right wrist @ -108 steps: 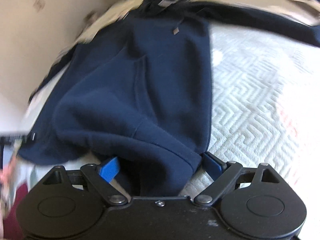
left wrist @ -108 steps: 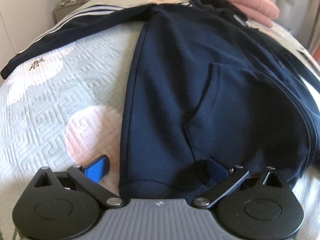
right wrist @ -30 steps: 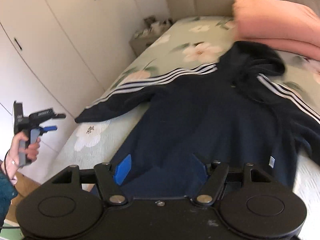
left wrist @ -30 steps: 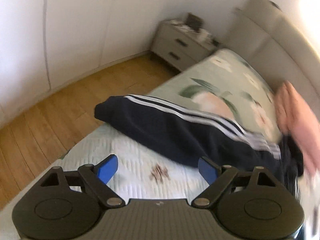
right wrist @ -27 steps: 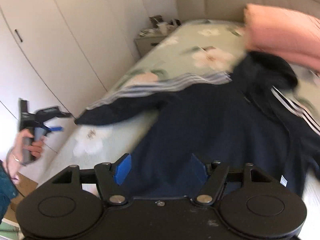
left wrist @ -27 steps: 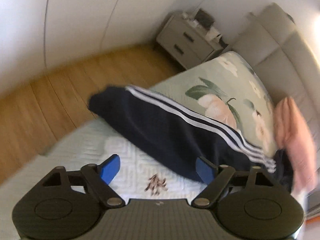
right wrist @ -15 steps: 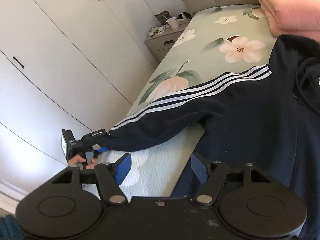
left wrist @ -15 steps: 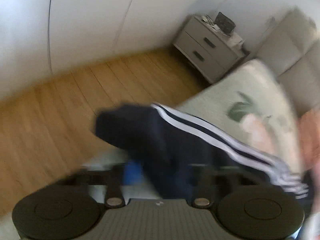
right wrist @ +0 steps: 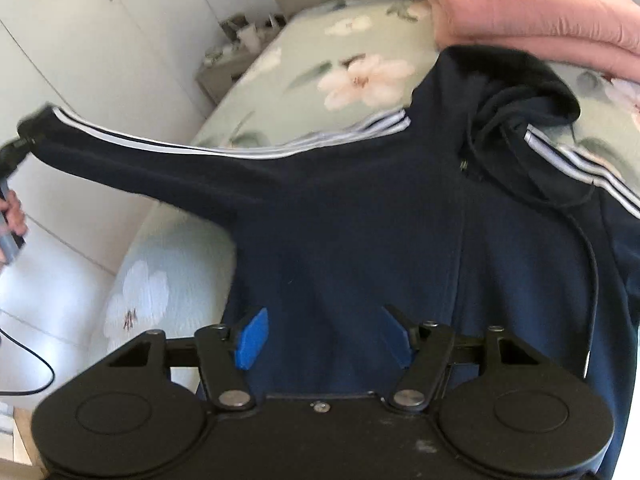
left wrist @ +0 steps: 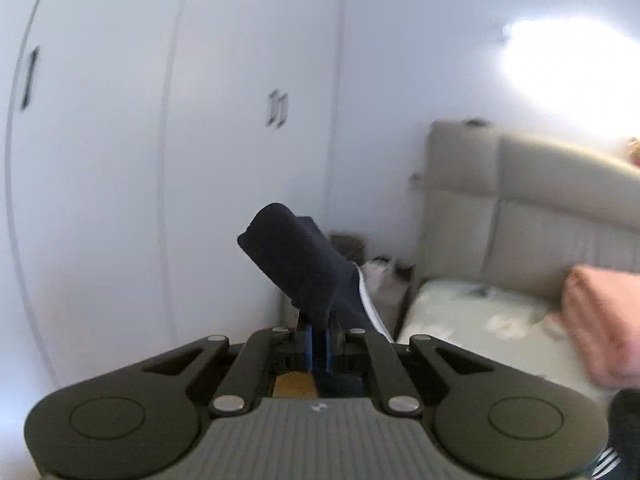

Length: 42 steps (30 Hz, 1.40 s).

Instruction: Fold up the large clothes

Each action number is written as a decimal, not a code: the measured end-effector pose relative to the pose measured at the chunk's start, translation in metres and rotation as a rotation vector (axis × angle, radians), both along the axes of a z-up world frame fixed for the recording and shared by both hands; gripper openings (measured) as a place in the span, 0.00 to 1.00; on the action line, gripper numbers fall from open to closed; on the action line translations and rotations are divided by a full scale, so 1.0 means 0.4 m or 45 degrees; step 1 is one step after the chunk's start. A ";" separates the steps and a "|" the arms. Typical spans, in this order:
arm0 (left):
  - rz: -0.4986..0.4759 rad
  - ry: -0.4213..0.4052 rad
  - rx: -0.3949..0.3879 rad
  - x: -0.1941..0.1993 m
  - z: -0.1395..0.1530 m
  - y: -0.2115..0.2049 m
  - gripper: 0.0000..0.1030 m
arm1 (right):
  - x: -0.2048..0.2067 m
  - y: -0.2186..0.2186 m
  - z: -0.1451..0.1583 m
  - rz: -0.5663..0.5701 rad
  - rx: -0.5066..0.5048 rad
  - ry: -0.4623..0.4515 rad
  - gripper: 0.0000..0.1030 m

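The left gripper's (left wrist: 318, 346) blue fingers (left wrist: 307, 345) are clamped on the cuff (left wrist: 294, 258) of the navy hoodie (right wrist: 400, 240), hiding its edge; the right gripper (right wrist: 324, 338) hangs spread above the hoodie's body. The nightstand clutter at 12 o'clock is blurred. The hoodie lies front up on the floral bed (right wrist: 340, 28), white-striped sleeve (right wrist: 160, 160) stretched off toward 9 o'clock, hood toward the pink blanket (right wrist: 520, 4).
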<state>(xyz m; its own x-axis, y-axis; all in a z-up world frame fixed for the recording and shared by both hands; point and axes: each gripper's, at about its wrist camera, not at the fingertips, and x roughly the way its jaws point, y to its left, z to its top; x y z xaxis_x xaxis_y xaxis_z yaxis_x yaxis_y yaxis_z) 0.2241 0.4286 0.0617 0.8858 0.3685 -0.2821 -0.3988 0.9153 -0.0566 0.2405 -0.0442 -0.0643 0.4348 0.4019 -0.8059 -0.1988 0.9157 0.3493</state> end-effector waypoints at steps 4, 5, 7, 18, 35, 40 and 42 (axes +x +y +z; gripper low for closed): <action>-0.128 -0.104 -0.018 -0.021 0.091 -0.166 0.07 | 0.013 -0.076 -0.039 -0.034 0.103 -0.001 0.74; -0.170 -0.129 -0.002 -0.030 0.109 -0.225 0.07 | 0.014 -0.093 -0.047 -0.029 0.120 -0.005 0.74; -0.260 -0.157 0.035 -0.043 0.132 -0.356 0.07 | 0.019 -0.131 -0.063 0.008 0.156 -0.015 0.74; -0.809 -0.051 -0.015 0.016 0.012 -1.065 0.07 | -0.022 -0.337 -0.116 0.092 0.265 -0.165 0.75; -1.017 0.795 -0.228 0.171 -0.467 -1.301 0.70 | 0.058 -0.626 -0.167 -0.480 0.451 0.062 0.76; -0.820 0.796 -0.029 0.251 -0.397 -1.146 0.85 | 0.223 -0.651 -0.144 -0.481 0.324 0.077 0.78; -0.760 0.825 0.035 0.279 -0.384 -1.075 0.85 | 0.244 -0.669 -0.198 -0.563 0.315 0.121 0.78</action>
<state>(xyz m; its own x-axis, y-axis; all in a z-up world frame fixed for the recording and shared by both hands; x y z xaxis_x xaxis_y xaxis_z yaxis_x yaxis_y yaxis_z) 0.3355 -0.0013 -0.0920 0.6014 -0.0908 -0.7938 0.2005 0.9789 0.0399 0.3379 -0.3119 -0.1435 0.5361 0.3797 -0.7539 0.2319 0.7925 0.5640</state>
